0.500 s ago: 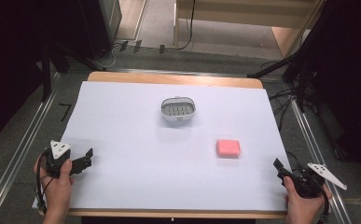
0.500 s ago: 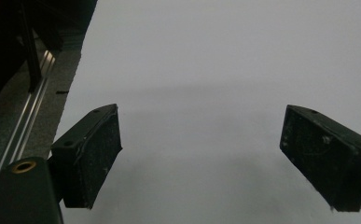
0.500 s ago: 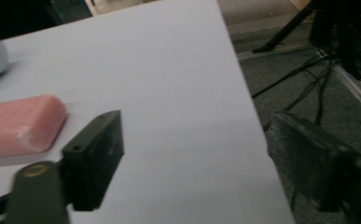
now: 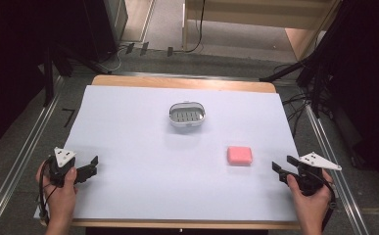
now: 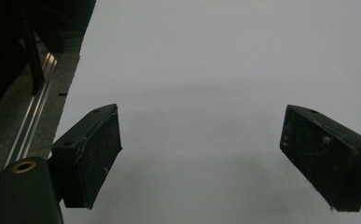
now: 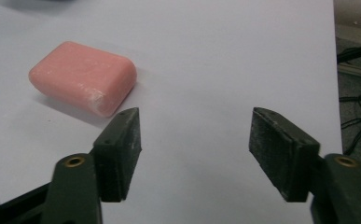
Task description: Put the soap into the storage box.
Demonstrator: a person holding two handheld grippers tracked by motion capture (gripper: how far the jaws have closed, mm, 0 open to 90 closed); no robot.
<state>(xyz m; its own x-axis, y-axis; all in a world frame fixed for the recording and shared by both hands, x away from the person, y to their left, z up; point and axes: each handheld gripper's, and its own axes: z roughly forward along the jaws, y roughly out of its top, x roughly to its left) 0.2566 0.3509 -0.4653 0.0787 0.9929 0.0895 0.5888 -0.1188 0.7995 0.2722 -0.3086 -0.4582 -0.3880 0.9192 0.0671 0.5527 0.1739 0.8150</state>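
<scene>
A pink bar of soap point(image 4: 239, 155) lies flat on the white sheet, right of centre. In the right gripper view the soap point(image 6: 82, 77) sits ahead and to the left of my right gripper point(image 6: 194, 140), just beyond its left jaw and not between the jaws. A hand holds the right gripper point(image 4: 282, 164) at the sheet's right edge, open and empty. A small white soap dish point(image 4: 187, 115) with a slotted grey floor stands farther back, mid-table. My left gripper point(image 4: 94, 165) rests near the front left, open, and in its own view the left gripper point(image 5: 201, 149) has bare sheet between the jaws.
The white sheet point(image 4: 128, 137) covers a wooden table whose far edge point(image 4: 187, 83) shows. Metal rails point(image 4: 23, 156) run along both sides. Cables and black stands point(image 4: 319, 83) crowd the floor at the right, and dark curtains flank the table.
My right gripper has edged a little left and forward, toward the soap. The left gripper, the soap and the dish have stayed put.
</scene>
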